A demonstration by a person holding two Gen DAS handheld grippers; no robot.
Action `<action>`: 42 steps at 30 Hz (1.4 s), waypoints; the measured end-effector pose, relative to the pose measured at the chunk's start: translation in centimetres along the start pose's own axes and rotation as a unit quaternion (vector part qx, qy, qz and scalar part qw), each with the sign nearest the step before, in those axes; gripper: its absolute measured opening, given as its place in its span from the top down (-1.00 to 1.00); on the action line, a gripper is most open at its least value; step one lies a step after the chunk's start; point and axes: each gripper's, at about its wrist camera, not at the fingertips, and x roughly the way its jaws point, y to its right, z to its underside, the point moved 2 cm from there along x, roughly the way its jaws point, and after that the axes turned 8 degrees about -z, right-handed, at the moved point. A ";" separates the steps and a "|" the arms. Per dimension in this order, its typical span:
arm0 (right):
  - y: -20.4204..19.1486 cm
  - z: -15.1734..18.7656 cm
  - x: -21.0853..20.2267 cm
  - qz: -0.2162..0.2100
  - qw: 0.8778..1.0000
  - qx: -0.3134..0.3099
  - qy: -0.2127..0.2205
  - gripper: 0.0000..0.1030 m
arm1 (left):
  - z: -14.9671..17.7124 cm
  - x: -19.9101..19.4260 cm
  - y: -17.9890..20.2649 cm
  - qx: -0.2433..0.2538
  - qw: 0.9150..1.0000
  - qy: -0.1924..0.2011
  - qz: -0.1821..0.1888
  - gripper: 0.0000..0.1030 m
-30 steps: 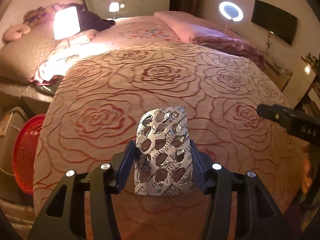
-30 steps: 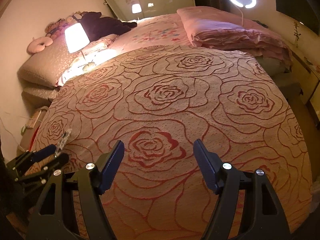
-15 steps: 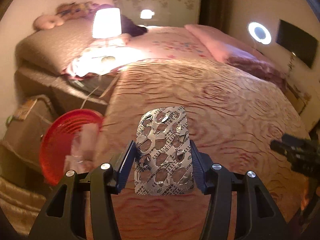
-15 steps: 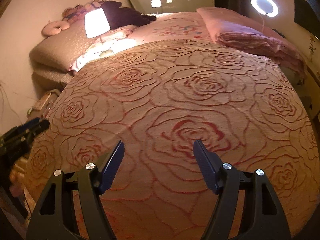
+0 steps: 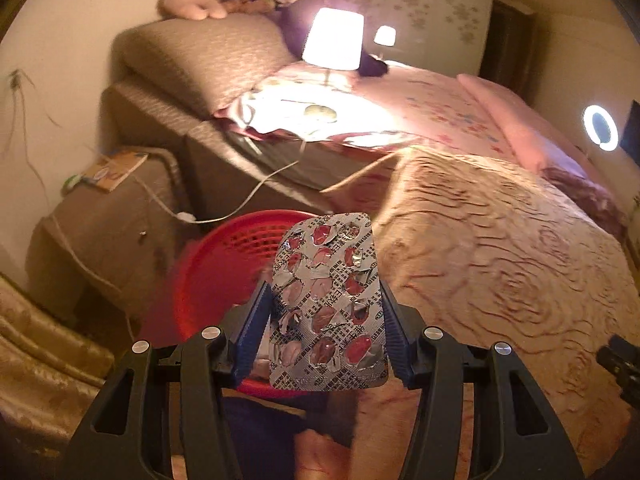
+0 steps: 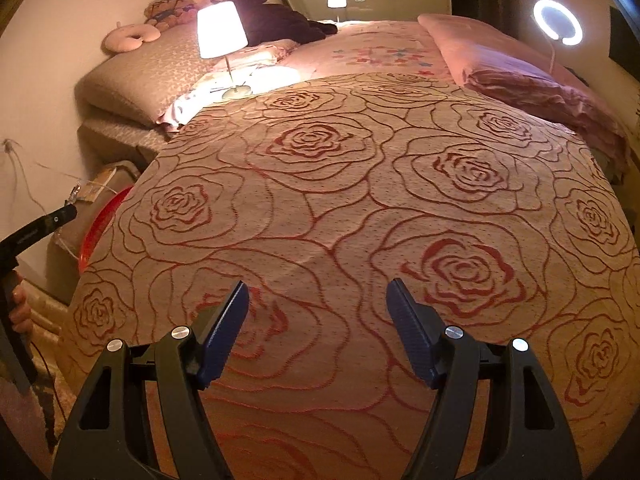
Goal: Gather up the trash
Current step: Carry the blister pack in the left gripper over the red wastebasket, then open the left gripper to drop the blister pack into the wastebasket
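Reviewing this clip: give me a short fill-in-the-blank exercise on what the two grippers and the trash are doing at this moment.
1. The left gripper is shut on an emptied ____ pack of silver foil.
2. Behind the blister pack, beside the bed, stands a ____ plastic basket.
3. The right gripper holds ____ between its open fingers.
4. The bedspread under the right gripper bears a pattern of red ____.

Missing words: blister; red; nothing; roses

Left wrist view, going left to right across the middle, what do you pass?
Brown bedside cabinet → red basket → blister pack held in the left gripper → rose-patterned bedspread.
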 end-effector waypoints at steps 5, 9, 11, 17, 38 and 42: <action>-0.6 -0.2 0.3 -0.003 1.000 -0.003 -0.001 -0.34 | 0.0 1.7 -1.5 -0.010 1.000 -0.016 -0.010 0.02; -1.1 -0.3 0.6 -0.007 1.000 -0.005 -0.004 -0.34 | 0.1 3.2 -1.8 -0.012 0.999 -0.030 -0.012 0.02; -1.3 -0.3 0.8 -0.008 1.000 -0.006 -0.006 -0.34 | 0.2 3.8 -1.9 -0.013 0.999 -0.037 -0.012 0.01; -1.8 -0.3 1.3 -0.010 1.000 -0.008 -0.011 -0.34 | 0.4 5.3 -2.1 -0.008 0.999 -0.050 -0.012 0.01; -1.7 -0.1 1.5 -0.011 1.000 -0.002 -0.011 -0.34 | -0.5 4.5 -3.3 -0.036 0.998 -0.043 0.002 -0.42; -1.7 0.0 1.3 -0.011 1.000 -0.001 -0.009 -0.34 | -0.5 3.6 -3.4 -0.032 0.999 -0.035 -0.005 -0.43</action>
